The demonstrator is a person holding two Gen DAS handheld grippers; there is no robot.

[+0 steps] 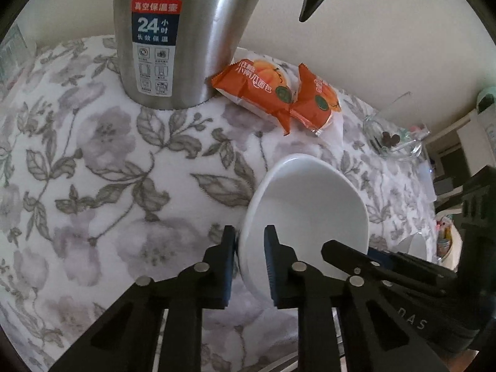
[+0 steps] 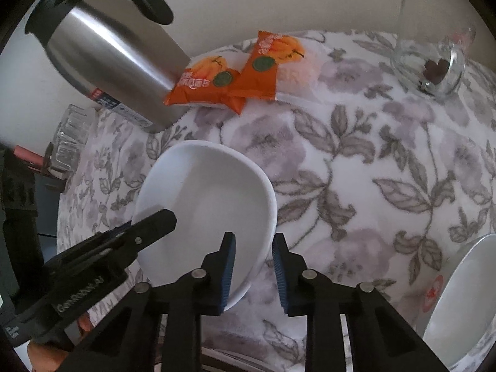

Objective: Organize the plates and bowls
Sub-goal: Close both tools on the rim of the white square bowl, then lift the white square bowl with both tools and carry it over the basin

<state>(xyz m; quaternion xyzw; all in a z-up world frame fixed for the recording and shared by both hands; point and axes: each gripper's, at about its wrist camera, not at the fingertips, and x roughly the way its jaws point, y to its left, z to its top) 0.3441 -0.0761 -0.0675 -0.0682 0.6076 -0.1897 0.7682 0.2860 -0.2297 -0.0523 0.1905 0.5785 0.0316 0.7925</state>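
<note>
A white bowl stands on the flowered tablecloth. My left gripper straddles its near-left rim, one finger outside and one inside, shut on the rim. In the right wrist view the same bowl sits centre-left. My right gripper straddles its near-right rim, jaws narrowly apart, and contact with the rim is unclear. The right gripper shows at the bowl's right side in the left wrist view; the left gripper shows at the bowl's left in the right wrist view. More white dishes sit at the lower right.
A steel thermos jug stands at the back. Two orange snack packets lie beside it. A glass dish with dark pieces sits at the right. A clear glass holder stands at the table's left edge.
</note>
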